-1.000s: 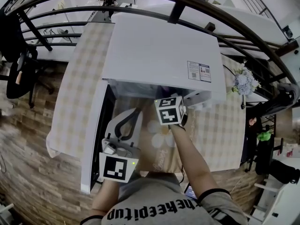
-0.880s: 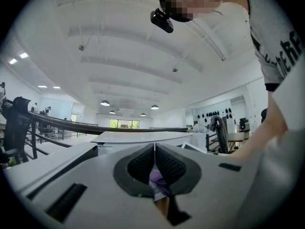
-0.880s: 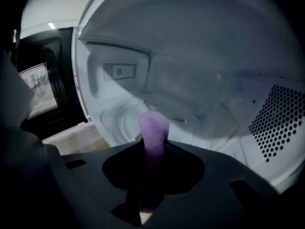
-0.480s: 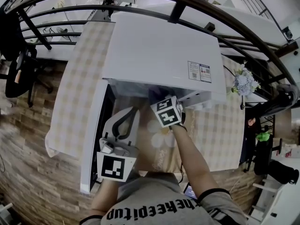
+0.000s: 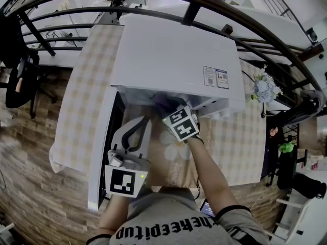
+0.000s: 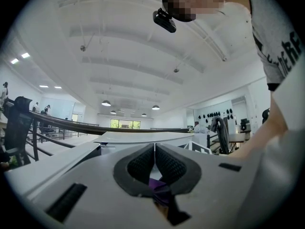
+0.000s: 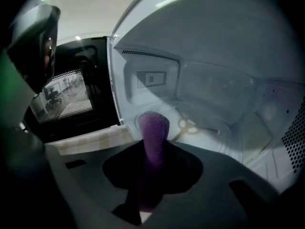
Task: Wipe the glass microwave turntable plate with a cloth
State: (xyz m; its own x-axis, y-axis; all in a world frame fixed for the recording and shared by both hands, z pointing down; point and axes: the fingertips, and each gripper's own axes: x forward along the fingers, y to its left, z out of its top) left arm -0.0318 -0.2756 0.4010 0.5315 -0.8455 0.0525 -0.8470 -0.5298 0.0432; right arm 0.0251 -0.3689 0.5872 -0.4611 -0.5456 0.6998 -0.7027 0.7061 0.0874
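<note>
right claw (image 7: pixel 153 152) clenched on purple cloth (image 7: pixel 153 128) at open microwave (image 7: pixel 214 56) mouth | left claw (image 6: pixel 155 162) clenched shut, pointing upward

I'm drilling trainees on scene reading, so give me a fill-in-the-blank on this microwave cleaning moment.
The white microwave's side-hinged door stands ___. The right gripper is shut on a ___ fuzzy cloth. The left gripper's jaws are pressed ___. In the head view, the pale flower bunch stands on the microwave's ___ side.
Missing words: open; purple; together; right.
</note>
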